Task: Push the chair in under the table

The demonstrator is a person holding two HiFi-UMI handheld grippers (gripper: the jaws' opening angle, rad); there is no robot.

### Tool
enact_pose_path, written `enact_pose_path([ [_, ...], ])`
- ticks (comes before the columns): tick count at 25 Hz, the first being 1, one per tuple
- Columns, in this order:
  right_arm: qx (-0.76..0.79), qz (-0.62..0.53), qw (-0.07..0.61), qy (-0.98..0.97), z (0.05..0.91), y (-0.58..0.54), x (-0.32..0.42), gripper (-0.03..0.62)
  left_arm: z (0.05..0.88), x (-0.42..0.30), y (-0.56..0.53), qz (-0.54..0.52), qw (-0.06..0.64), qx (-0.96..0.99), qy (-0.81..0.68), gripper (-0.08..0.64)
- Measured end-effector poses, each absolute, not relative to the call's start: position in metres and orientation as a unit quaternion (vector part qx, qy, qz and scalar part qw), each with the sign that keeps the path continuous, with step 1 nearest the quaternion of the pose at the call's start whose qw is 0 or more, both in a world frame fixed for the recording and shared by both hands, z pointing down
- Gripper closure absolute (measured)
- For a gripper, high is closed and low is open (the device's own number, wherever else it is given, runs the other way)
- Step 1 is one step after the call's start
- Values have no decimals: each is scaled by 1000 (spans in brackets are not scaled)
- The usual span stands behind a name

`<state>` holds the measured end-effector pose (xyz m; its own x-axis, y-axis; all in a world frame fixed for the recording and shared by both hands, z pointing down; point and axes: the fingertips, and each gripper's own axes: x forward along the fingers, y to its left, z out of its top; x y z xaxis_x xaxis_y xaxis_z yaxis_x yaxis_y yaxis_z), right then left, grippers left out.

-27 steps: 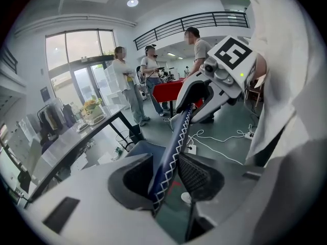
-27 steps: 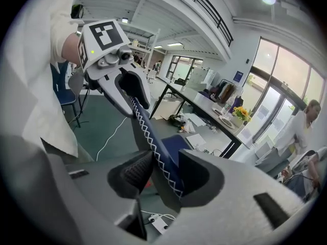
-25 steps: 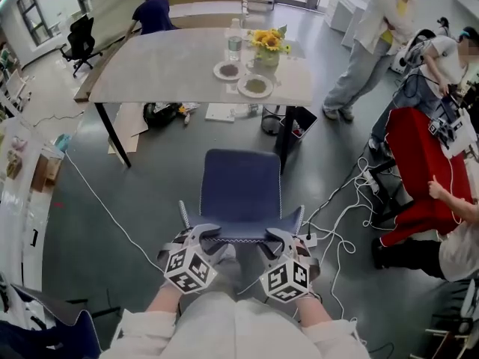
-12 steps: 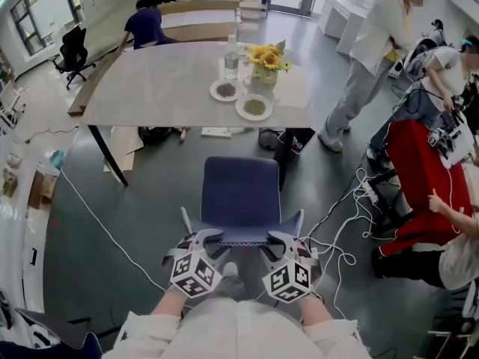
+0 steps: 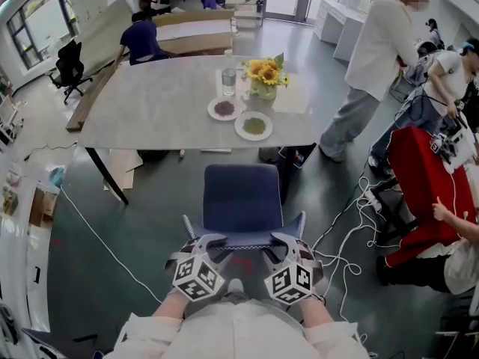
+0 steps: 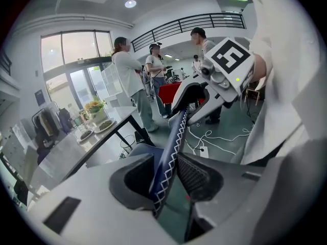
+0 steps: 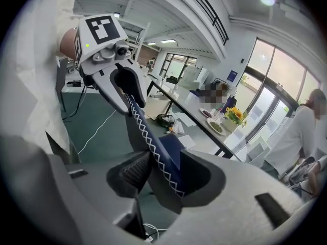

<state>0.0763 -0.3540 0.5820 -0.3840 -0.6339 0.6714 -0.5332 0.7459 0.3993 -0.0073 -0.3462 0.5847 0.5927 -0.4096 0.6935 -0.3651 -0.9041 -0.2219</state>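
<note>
You are holding your left gripper [image 5: 210, 239] and right gripper [image 5: 282, 239] side by side on the top edge of the chair [image 5: 242, 200] back, one near each corner. In the left gripper view the stitched blue edge is running between the jaws, and those jaws are closing on it, pressing it from both sides. In the right gripper view the same edge is sitting between the jaws. They are opening, though the ribbed pad is touching the fabric.

The seat is stretching away ahead of both grippers, its front edge close to the near edge of the table [image 5: 150, 103] and the rest of the chair out in the open. Farther ahead on the table, two plates [image 5: 254, 126], a bottle [image 5: 228, 81] and a vase of sunflowers [image 5: 263, 77] are standing. To the right of your right gripper, white cables [image 5: 352, 215] are lying on the floor [image 5: 150, 223].
</note>
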Motion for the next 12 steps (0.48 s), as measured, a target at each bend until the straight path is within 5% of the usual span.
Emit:
enact_pose_path([
  [12, 343, -70, 427, -834, 581, -398, 73, 446, 584, -11, -391, -397, 29, -893, 211, 419],
])
